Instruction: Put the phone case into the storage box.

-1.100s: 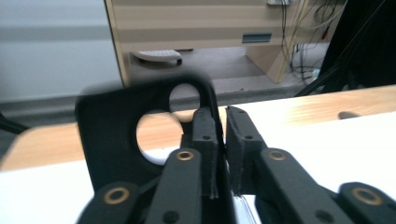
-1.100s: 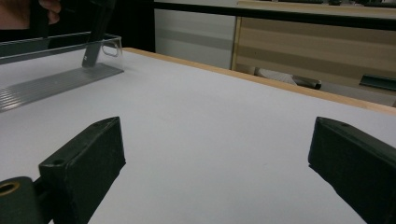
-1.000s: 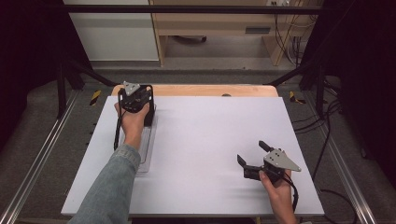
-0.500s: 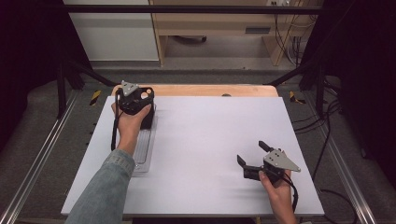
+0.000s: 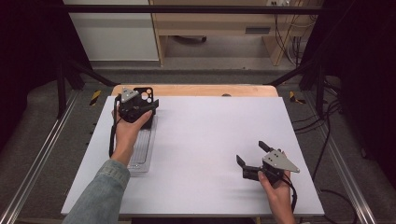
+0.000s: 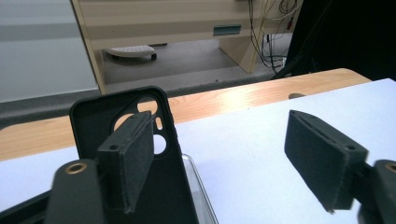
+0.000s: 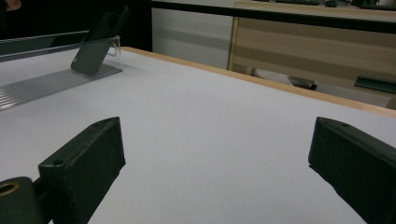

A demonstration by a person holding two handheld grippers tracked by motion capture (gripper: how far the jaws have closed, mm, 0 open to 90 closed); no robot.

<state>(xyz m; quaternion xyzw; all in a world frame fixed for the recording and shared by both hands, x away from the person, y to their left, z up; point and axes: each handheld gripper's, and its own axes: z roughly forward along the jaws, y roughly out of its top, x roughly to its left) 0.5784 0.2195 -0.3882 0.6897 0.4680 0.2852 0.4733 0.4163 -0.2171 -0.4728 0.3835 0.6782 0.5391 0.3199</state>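
A black phone case with camera cut-outs stands propped at the far end of a clear ribbed tray at the table's far left. My left gripper sits just in front of it. In the left gripper view its jaws have just been opening and stand wide apart with nothing between them; the case rises just behind the left pad. My right gripper rests open low over the white table near the front right, jaws empty. From there the case leans far off.
The white sheet covers a wooden table whose far edge shows bare. Metal rails run along both sides, with cables on the floor at the right. A pale cabinet stands beyond the table.
The left hand has drawn back a little toward the person, its jaws have opened, and the phone case now stands free beyond them. The right hand has kept still.
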